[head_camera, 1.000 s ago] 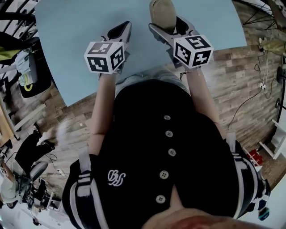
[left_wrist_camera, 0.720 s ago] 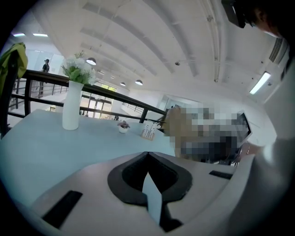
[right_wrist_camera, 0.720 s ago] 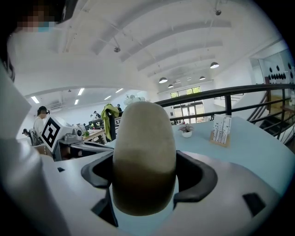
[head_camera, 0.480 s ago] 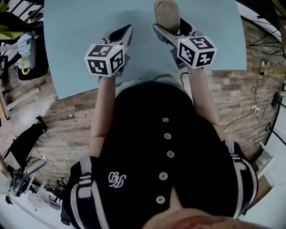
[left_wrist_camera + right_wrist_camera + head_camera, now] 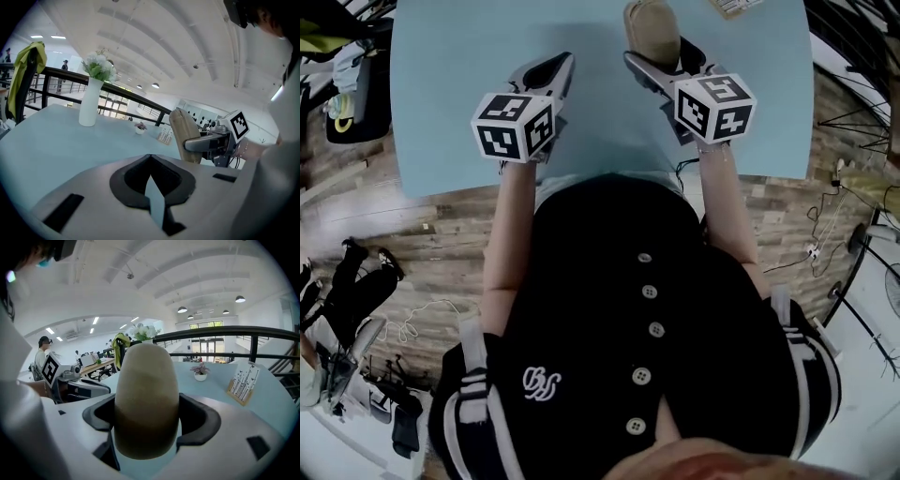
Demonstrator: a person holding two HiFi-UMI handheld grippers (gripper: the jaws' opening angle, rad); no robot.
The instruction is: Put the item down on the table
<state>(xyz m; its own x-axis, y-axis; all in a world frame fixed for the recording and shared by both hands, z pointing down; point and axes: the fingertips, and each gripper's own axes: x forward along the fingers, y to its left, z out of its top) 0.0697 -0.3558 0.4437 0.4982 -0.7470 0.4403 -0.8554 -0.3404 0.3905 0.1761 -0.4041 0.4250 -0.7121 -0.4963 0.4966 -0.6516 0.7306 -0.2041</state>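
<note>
Right gripper view: right tongs [image 5: 146, 427] pinch the tan item [image 5: 146, 380] by its lower sides, upright over the bench [image 5: 469, 56]. It looks light and soft (spongy, probably), so a gentle hold suits. Left tongs [image 5: 151, 178] are pressed together, empty.

The only lettering I find is a white curly monogram [image 5: 542, 382] stitched on my black shirt [image 5: 609, 281], its letters too ornate to read surely; the card [image 5: 242, 384] far right on the counter [image 5: 213, 389] bears marks too small to read.
</note>
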